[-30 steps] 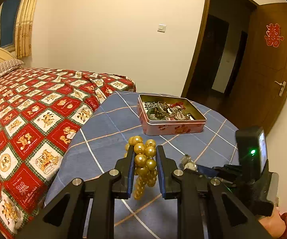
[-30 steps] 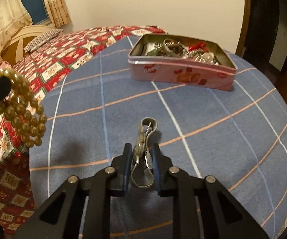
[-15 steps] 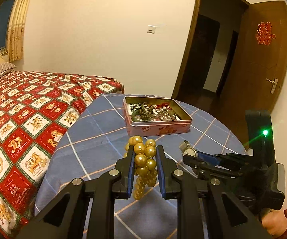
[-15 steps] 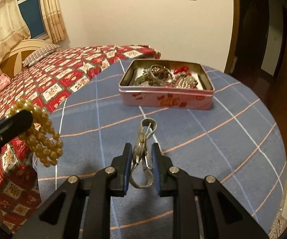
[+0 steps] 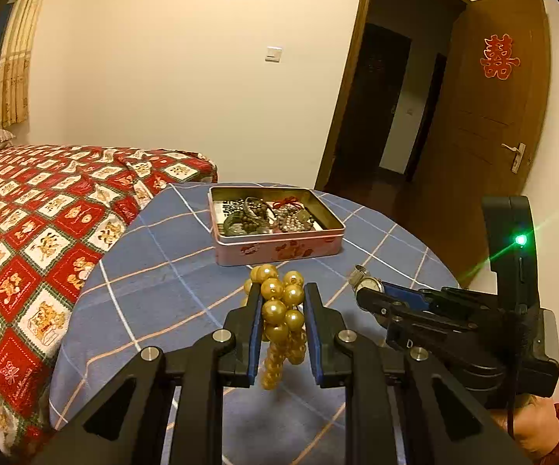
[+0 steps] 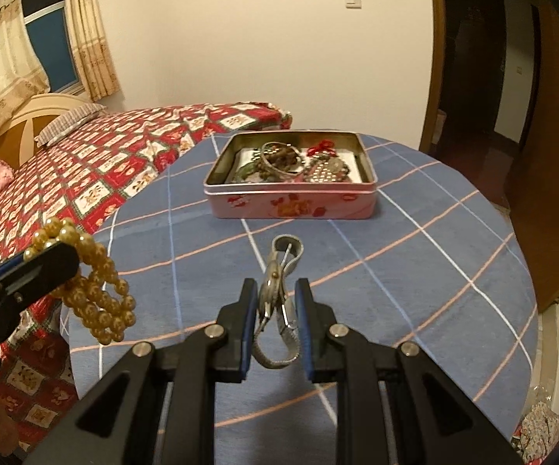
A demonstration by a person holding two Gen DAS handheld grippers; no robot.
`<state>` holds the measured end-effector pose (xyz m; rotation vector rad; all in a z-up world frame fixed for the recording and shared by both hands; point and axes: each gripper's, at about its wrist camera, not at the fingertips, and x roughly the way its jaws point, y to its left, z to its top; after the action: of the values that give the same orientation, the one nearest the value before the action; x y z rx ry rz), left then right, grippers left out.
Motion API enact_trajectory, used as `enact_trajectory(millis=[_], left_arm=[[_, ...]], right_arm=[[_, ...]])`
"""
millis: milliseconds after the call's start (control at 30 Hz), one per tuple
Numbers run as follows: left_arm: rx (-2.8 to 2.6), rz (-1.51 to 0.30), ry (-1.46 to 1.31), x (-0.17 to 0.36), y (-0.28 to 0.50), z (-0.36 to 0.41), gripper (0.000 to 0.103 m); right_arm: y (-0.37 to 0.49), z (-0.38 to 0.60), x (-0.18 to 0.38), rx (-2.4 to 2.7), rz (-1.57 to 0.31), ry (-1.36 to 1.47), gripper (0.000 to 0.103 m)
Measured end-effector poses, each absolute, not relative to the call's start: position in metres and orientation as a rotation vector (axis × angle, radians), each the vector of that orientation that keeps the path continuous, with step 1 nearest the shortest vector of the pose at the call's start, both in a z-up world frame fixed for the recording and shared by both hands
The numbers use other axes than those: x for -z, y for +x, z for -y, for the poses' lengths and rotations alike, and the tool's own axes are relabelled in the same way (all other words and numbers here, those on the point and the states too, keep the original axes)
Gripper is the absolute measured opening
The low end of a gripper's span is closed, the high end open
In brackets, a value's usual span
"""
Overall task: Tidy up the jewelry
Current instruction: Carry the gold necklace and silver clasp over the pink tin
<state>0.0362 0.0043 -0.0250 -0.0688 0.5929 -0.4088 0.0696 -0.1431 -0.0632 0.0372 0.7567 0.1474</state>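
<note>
Left wrist view: left gripper [image 5: 282, 302], jaws pinching a gold bead bracelet [image 5: 281, 317] whose coils bunch above the pads and hang below them, clear of the blue checked tablecloth [image 5: 155, 290]. Item: pink tin [image 5: 279, 248], lid off, lying straight ahead of the jaws and beyond them, long axis running across the view; contents a tangle of beads, a red cord and silver pieces, not separable at this distance. Item: right gripper [image 5: 363, 290], entering from the right, its tips carrying a wristwatch [image 5: 366, 281]; a green lamp glows on its body. Bed with red patterned cover [image 5: 47, 209] to the left; open doorway behind. Right wrist view: right gripper [image 6: 276, 294], jaws closed on the wristwatch [image 6: 275, 286], case held edge-on between the pads, mesh strap looping forward toward the tin and sagging in a second loop below. Pink tin [image 6: 291, 205] directly ahead, apart from the jaws, broad side facing them. Left gripper [image 6: 47, 263] at the left edge with the bead bracelet [image 6: 97, 302] dangling. Judgement: both loads want carrying forward and over the near wall of the tin; neither gripper looks clearly nearer to it.
</note>
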Motion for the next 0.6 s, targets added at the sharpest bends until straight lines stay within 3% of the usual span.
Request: enact_trajectory(millis=[600], left_arm=[[0.469,-0.618,-0.069,0.033,0.052,0.019,0.02]], right_arm=[[0.071,0.18,0.062,-0.087,-0.754,0.059,0.023]])
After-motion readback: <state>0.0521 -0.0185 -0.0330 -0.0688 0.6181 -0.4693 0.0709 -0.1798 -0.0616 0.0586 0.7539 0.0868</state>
